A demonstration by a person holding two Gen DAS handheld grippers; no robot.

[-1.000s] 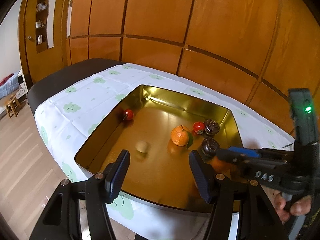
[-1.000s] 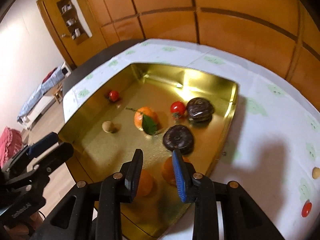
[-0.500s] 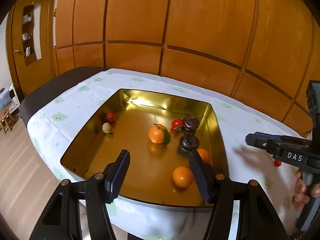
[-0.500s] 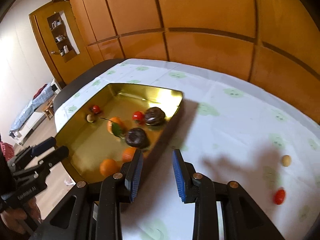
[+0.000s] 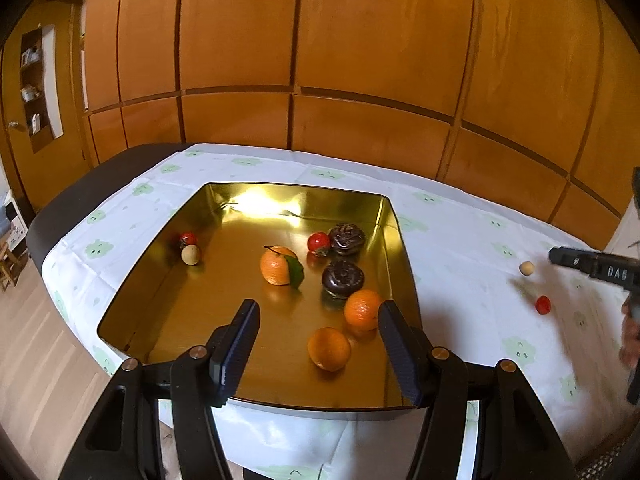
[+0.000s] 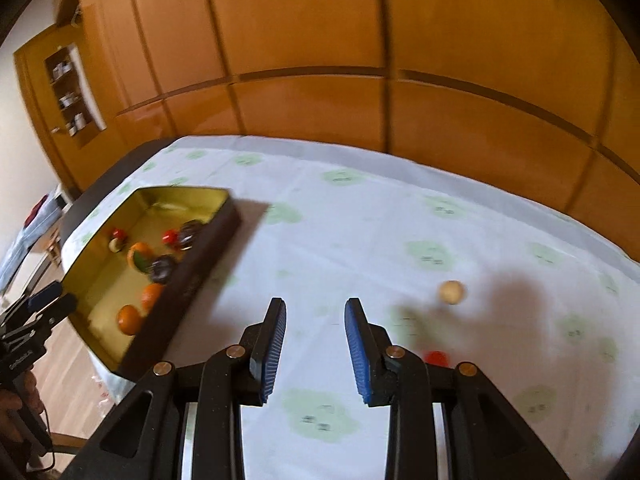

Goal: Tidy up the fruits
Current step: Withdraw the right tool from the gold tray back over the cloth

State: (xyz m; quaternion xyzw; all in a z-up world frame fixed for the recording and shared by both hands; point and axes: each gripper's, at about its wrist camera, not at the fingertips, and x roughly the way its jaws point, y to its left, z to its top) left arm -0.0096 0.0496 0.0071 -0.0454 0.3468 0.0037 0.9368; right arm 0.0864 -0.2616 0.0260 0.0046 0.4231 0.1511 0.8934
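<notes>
Right gripper (image 6: 315,346), jaws wide and empty, is swinging away from the gold tray (image 5: 394,216) toward the beige ball (image 6: 451,291) and red tomato (image 6: 436,357) lying loose near the table's right edge; left gripper (image 5: 318,354) is hovering wide over the tray.

Warm, fairly bright indoor light fills both views. In the left wrist view a white glare spot burns on the far inner wall of the shiny gold rectangular metal tray (image 5: 256,204), whose floor mirrors the fruit. That view is sharp. The right wrist view is smeared by motion blur, softening the white green-printed tablecloth (image 6: 360,240), where a broad soft shadow lies at the right. Fisheye distortion bows the orange wooden wall panels (image 5: 320,60), and dark vignetting rings the corners.
</notes>
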